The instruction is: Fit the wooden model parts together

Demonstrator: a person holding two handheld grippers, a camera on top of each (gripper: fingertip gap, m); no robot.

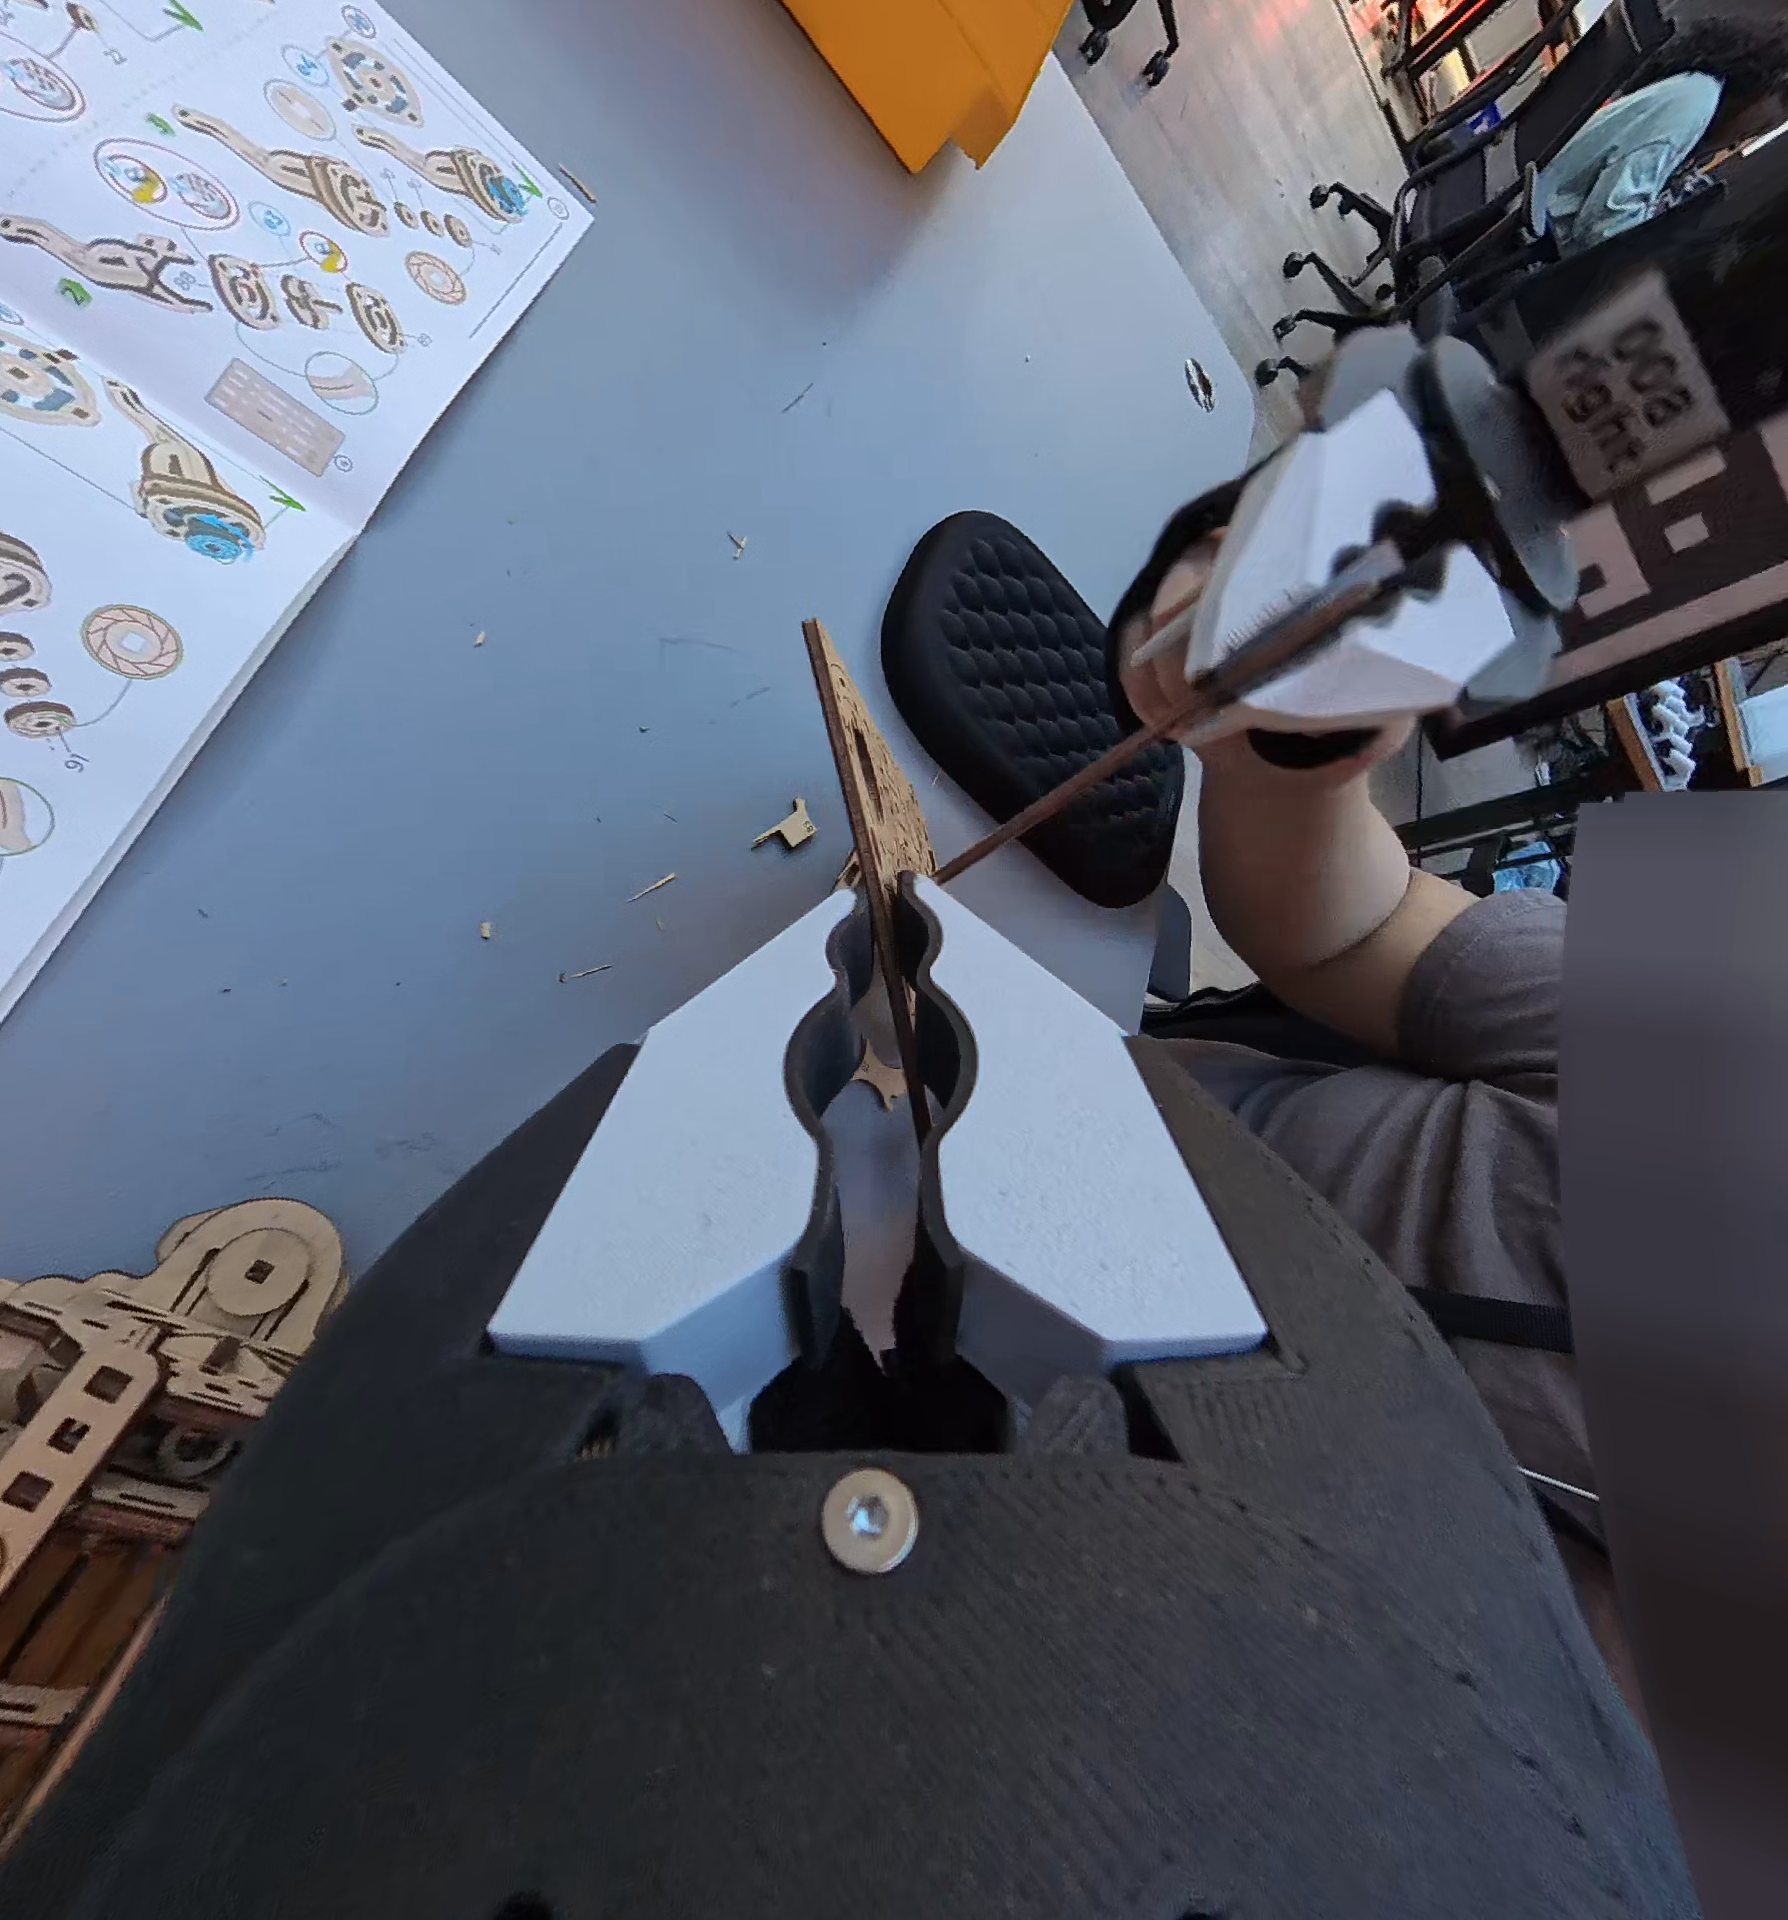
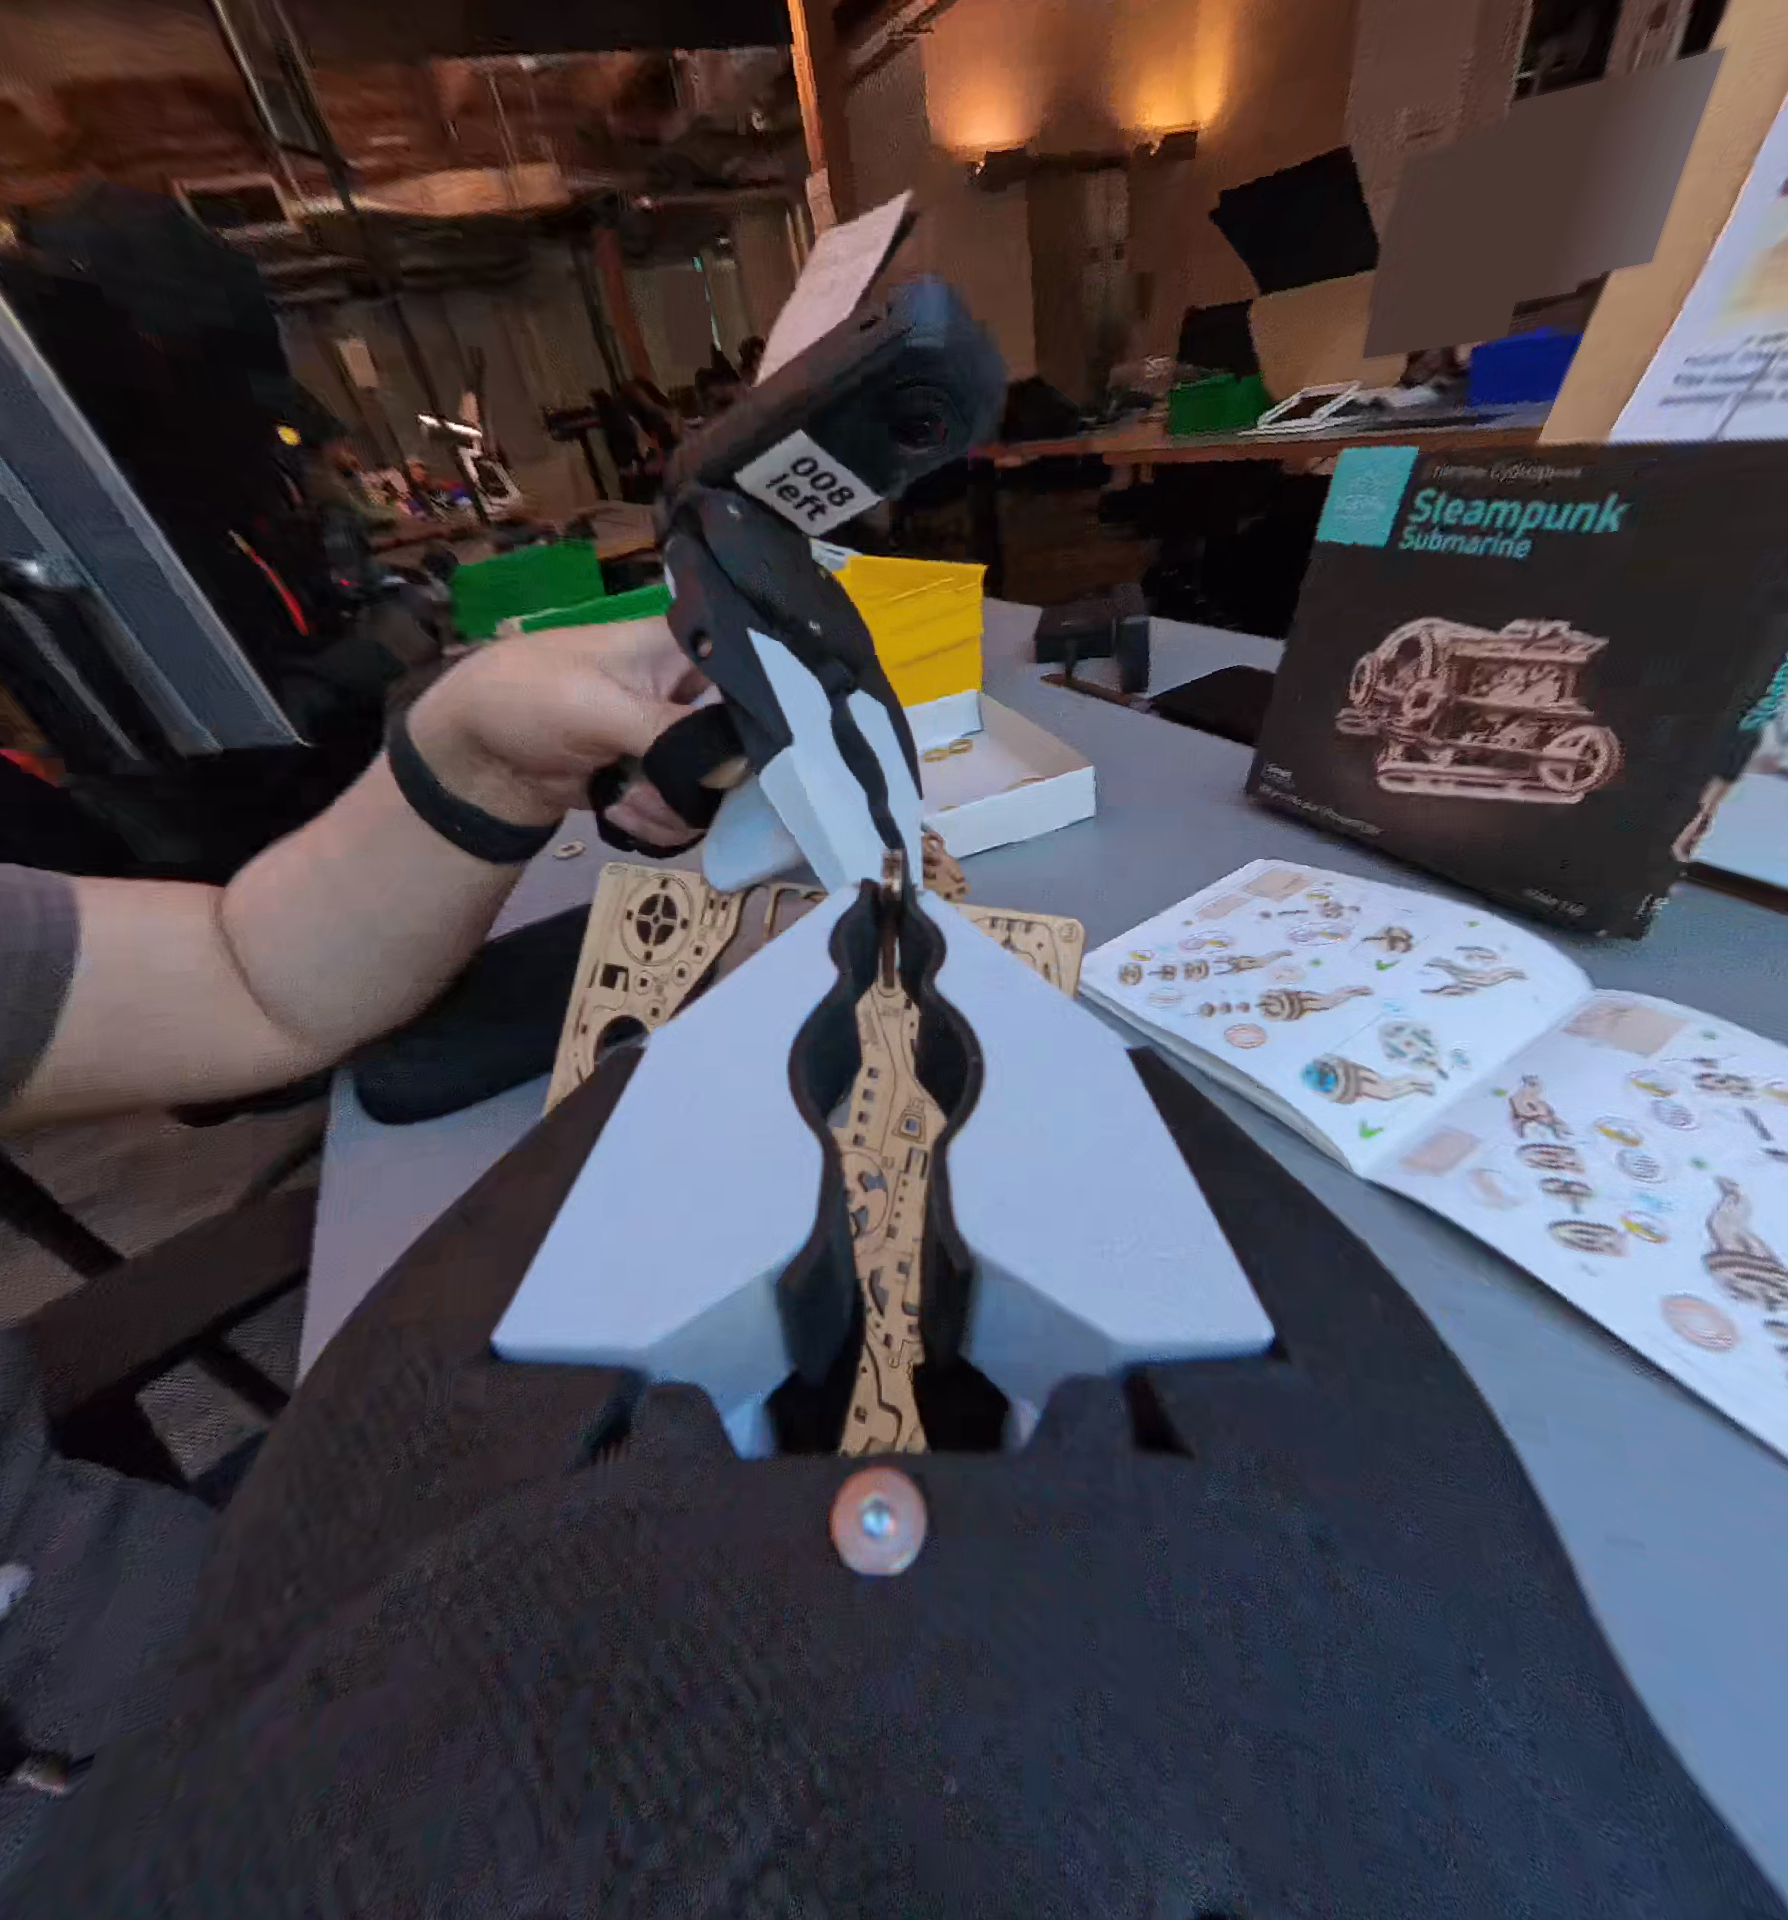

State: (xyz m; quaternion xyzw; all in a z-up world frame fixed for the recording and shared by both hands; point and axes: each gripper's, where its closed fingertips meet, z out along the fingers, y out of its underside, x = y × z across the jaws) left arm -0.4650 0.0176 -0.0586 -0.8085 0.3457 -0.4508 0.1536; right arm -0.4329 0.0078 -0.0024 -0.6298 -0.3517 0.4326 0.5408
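Wooden model parts are being held up above the grey worktop (image 1: 609, 623), one per claw. The laser-cut wooden sheet (image 1: 864, 769) is being pinched edge-on by the left claw (image 1: 877, 894), which is clamped tight on it, with the sheet sticking out past the tips. A thin wooden strip (image 1: 1056, 790) is being gripped by the right claw (image 2: 888, 894), also closed hard on it. The strip's far end is being pressed right up against the sheet, just beside the left claw's tips; whether it's actually seated in a slot can't be told.

As for writing: a white sticker (image 2: 812, 483) with dark print is being carried on the left claw's body. A dark kit box (image 2: 1492, 675) with teal lettering and a picture of the model is being stood upright at the back of the worktop. An instruction booklet (image 2: 1492, 1122) full of numbered diagrams is being left lying open beside it.

A partly built wooden model (image 1: 111, 1403) is being kept at the worktop's near corner, a black padded rest (image 1: 1015, 686) near the edge, and a yellow bin (image 1: 911, 73) farther back.
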